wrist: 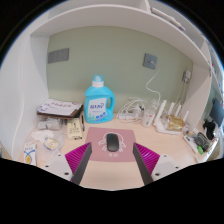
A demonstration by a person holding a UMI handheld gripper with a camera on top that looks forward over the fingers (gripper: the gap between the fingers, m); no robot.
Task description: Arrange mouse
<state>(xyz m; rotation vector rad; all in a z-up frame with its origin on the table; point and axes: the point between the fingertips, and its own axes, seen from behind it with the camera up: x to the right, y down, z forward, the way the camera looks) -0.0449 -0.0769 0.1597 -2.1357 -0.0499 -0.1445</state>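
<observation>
Pink mat (112, 143) lies on the desk (175, 160), and the dark mouse (113, 143) sits on it, just ahead of the gripper (113, 160), in line with the gap between the fingers. The jaws are spread wide, gripping nothing. Beyond the mat stands a blue bottle (98, 101), with a white router (165, 113) off to its right.

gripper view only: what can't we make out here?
- Mouse: stands between the open jaws on a pink mat; its underside is hidden.
- Blue bottle: label text too small to read.
- White router: its base is hidden by clutter.
- Items left of the bottle: too small to identify.
</observation>
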